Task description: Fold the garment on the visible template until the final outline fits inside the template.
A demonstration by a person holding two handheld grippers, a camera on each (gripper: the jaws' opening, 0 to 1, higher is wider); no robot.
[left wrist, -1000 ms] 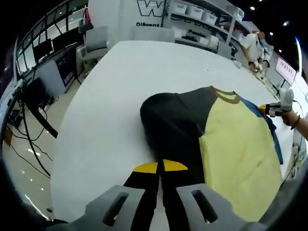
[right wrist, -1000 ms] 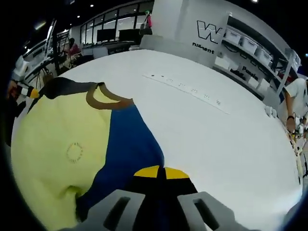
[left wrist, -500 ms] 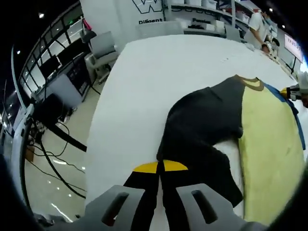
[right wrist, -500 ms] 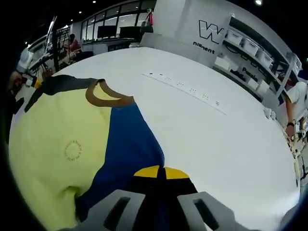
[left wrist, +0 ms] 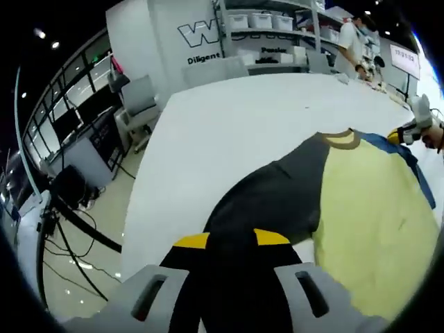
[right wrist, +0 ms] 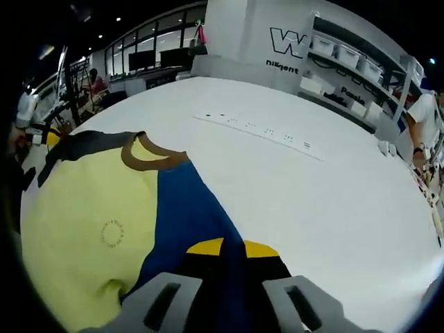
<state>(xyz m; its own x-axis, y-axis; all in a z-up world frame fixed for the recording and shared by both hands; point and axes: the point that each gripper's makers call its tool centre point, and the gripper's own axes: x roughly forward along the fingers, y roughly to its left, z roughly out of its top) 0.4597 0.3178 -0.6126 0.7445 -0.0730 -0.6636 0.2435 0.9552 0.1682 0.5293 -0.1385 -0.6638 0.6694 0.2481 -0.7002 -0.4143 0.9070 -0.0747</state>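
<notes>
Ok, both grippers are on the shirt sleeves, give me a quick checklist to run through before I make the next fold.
1. Left gripper shut on the dark sleeve: ok.
2. Right gripper shut on the blue sleeve: ok.
3. Yellow body lying flat: not ok, a bump near the hem.
4. Brown collar visible: ok.
5. Template outline under the shirt: cannot tell.
6. White table has room beside the shirt: ok.

The garment [right wrist: 104, 215] is pale yellow, with blue and charcoal sleeves, brown collar; white table [right wrist: 312, 201].
</notes>
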